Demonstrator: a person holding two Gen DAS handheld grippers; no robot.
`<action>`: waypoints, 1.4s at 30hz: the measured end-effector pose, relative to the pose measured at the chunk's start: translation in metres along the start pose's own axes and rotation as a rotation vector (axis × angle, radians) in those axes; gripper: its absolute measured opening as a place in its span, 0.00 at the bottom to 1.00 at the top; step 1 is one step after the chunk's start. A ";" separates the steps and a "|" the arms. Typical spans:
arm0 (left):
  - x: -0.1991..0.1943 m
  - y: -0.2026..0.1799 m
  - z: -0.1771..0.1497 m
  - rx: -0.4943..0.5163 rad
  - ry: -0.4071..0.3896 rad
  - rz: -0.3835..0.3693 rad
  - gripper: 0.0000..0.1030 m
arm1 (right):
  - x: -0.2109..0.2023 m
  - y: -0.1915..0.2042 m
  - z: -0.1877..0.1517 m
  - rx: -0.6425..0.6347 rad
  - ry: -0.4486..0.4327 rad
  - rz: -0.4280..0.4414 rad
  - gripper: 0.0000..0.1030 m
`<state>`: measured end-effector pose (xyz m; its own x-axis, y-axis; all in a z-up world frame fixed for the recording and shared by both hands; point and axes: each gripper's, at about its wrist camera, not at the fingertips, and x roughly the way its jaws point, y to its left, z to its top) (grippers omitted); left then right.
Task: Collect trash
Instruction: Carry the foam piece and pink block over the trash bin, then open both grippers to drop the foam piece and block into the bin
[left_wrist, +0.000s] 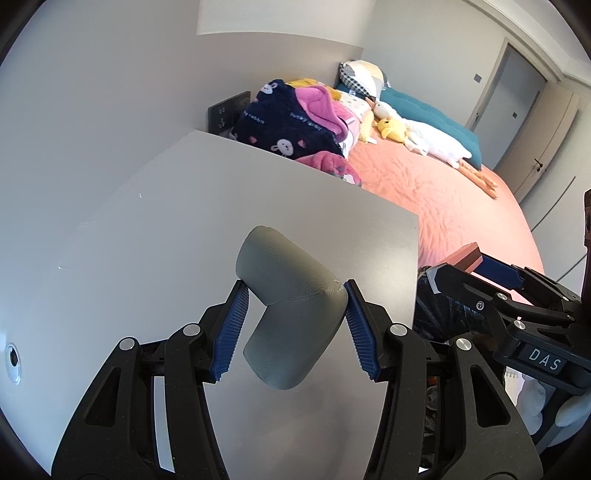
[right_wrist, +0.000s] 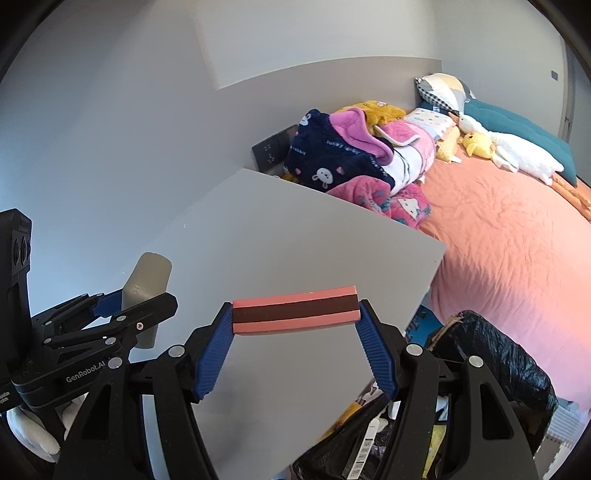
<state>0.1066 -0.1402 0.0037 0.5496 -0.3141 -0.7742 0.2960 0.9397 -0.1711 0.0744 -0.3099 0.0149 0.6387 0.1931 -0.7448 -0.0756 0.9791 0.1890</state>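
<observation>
My left gripper (left_wrist: 293, 295) is shut on a bent grey foam piece (left_wrist: 291, 306) and holds it above the grey tabletop (left_wrist: 184, 221). It also shows in the right wrist view (right_wrist: 149, 278), at the left. My right gripper (right_wrist: 295, 314) is shut on a pink and brown foam bar (right_wrist: 295, 309), held crosswise between its blue pads over the tabletop's near corner. The bar also shows in the left wrist view (left_wrist: 471, 256), at the right. A bin lined with a black bag (right_wrist: 491, 354) holding trash stands below, right of the table.
A bed with an orange sheet (right_wrist: 498, 229) lies to the right, with piled blankets (right_wrist: 343, 158) and plush toys (right_wrist: 509, 151) on it. A grey wall (left_wrist: 92, 110) stands behind the table. Grey doors (left_wrist: 517, 92) are at the far right.
</observation>
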 end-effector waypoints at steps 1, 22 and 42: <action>-0.001 -0.002 -0.001 0.004 0.001 -0.003 0.51 | -0.004 -0.003 -0.003 0.007 -0.002 -0.004 0.65; 0.001 -0.082 -0.011 0.158 0.017 -0.137 0.51 | -0.069 -0.072 -0.044 0.157 -0.072 -0.118 0.65; 0.008 -0.166 -0.029 0.318 0.071 -0.277 0.51 | -0.127 -0.138 -0.087 0.308 -0.125 -0.253 0.65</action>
<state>0.0394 -0.2950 0.0085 0.3639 -0.5280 -0.7673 0.6567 0.7297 -0.1906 -0.0630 -0.4643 0.0276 0.6970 -0.0791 -0.7127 0.3162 0.9260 0.2064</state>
